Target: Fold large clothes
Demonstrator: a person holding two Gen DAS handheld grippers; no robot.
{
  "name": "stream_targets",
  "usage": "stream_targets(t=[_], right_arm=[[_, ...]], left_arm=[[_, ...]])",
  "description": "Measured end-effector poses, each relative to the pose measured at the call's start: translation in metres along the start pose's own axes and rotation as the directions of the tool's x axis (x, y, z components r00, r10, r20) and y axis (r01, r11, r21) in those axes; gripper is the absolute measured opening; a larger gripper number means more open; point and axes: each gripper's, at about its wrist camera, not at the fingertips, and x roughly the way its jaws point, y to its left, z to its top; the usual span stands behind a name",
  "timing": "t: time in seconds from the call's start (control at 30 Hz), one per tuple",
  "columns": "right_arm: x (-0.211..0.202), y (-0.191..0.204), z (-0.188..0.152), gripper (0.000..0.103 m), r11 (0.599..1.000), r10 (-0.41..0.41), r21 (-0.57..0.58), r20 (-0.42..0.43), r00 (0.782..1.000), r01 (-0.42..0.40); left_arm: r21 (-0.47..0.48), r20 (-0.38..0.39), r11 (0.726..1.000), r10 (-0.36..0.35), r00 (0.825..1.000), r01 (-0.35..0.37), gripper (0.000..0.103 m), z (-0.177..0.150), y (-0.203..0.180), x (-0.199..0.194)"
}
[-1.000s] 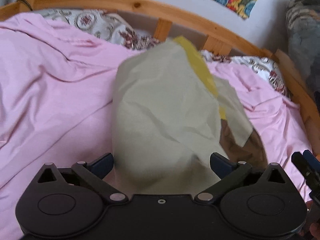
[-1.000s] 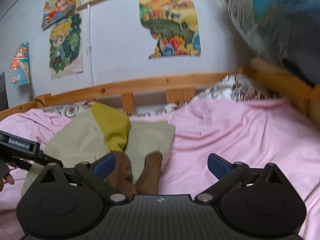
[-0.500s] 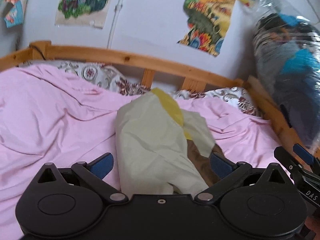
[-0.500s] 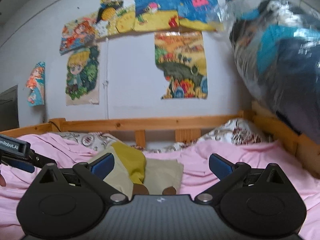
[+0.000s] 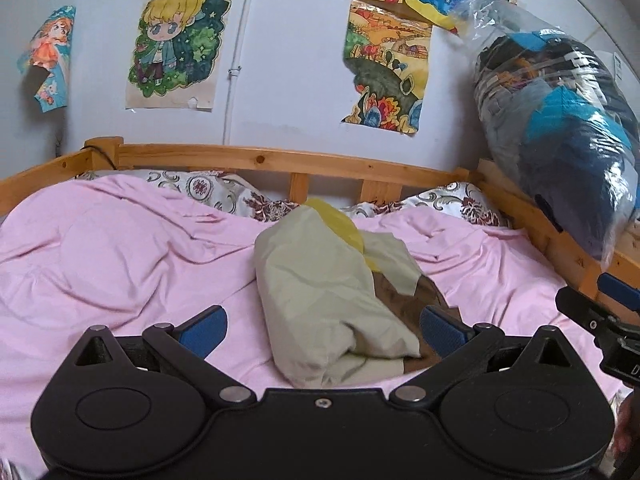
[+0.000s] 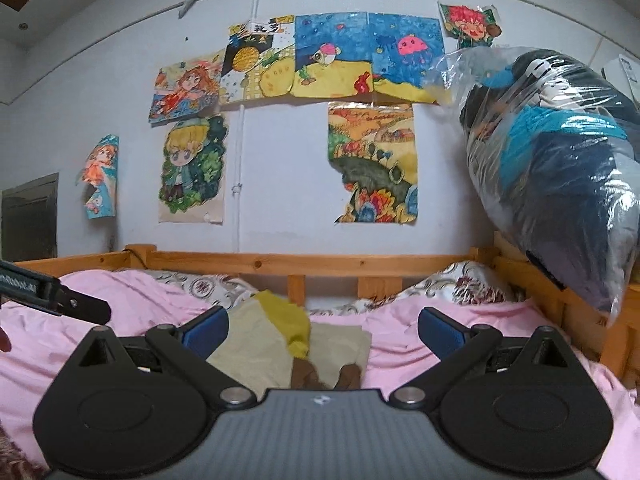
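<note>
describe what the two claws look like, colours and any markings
Both are black plastic: two round pivot housings, triangular cut-outs, silver rivets and linkage arms ending in blue pads. The left claw has a smooth black body; the right claw has a ribbed grey centre with a small logo.

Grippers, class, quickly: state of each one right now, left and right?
Left gripper: open, holding nothing; the folded garment lies on the bed between its fingers.
Right gripper: open, holding nothing.

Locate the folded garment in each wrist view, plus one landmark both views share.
Left wrist: the folded garment lies centre frame on the pink sheet, between the open fingers.
Right wrist: it sits low, left of centre.
Shared landmark: the bagged bundle of clothes, at the right.
</note>
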Motion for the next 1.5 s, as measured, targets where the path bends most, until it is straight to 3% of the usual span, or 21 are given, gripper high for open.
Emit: stream_targets(t=[0.13, 0.4, 0.57, 1.5], right_arm=[[-0.013, 0.006, -0.009, 0.103, 1.000, -0.009, 0.019, -0.028, 1.000, 0.010], [-0.015, 0.005, -0.025, 0.103, 0.999, -0.046, -0.003, -0.134, 0.990, 0.046], [-0.009, 0.010, -0.032, 0.103, 0.999, -0.028, -0.021, -0.163, 0.986, 0.025], [-0.006, 0.008, -0.034, 0.103, 0.999, -0.032, -0.028, -0.176, 0.984, 0.027]], left_arm=[[0.013, -0.029, 1.000, -0.017, 0.999, 0.018, 0.102, -0.020, 0.000, -0.001], [0.005, -0.070, 0.999, 0.038, 0.997, -0.038, 0.102, -0.047, 0.015, 0.011], [0.006, -0.086, 0.999, 0.053, 0.995, -0.053, 0.102, -0.054, 0.019, 0.015], [-0.012, -0.107, 0.998, 0.060, 0.992, -0.062, 0.102, -0.056, 0.022, 0.019]])
